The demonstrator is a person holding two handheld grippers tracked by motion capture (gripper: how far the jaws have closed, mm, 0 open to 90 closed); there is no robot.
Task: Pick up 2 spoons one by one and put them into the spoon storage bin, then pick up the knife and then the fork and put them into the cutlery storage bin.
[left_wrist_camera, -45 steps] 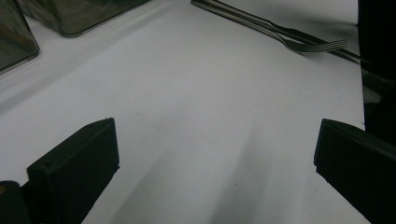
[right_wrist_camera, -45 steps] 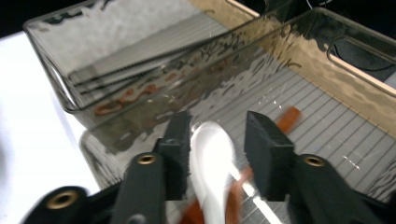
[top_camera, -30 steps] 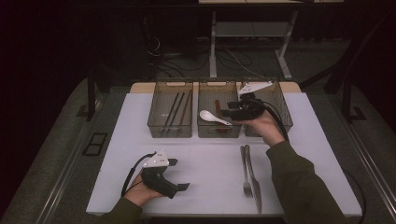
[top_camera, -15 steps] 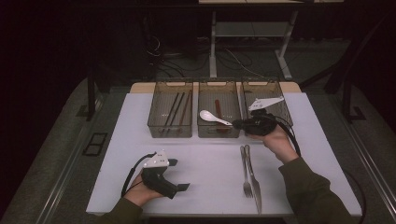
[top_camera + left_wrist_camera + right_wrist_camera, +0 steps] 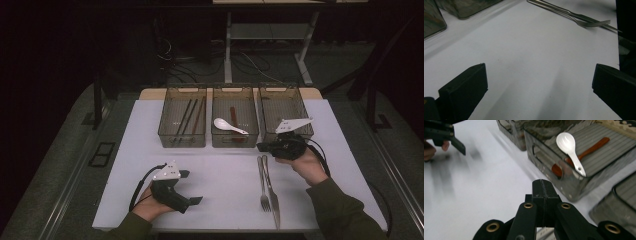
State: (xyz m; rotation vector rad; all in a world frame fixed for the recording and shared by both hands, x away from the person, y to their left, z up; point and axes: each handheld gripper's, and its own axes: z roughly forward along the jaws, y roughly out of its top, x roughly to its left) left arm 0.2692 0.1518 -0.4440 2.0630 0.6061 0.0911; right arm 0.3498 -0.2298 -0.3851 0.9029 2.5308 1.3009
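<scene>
A fork [image 5: 262, 182] and a knife [image 5: 271, 192] lie side by side on the white table [image 5: 220, 165], right of centre. My right gripper [image 5: 261, 147] hovers just beyond their handles, in front of the bins. Its jaws have just been closing and now stand shut with nothing between them [image 5: 541, 187]. My left gripper [image 5: 191, 187] rests low at the front left. It is open over bare table [image 5: 540, 82], with the fork [image 5: 586, 23] and knife [image 5: 574, 15] farther off. A white spoon [image 5: 229, 126] [image 5: 569, 147] lies across a red-brown spoon [image 5: 591, 148] in the middle bin.
Three clear grey bins stand in a row at the back. The left bin [image 5: 182, 144] holds dark chopsticks [image 5: 189, 117], then come the middle bin [image 5: 235, 144] and the right bin [image 5: 280, 107]. Dark floor, cables and table legs lie beyond the table.
My right hand has come back from above the bins toward the near side and lower, to just behind the cutlery handles. The left hand has stayed put.
</scene>
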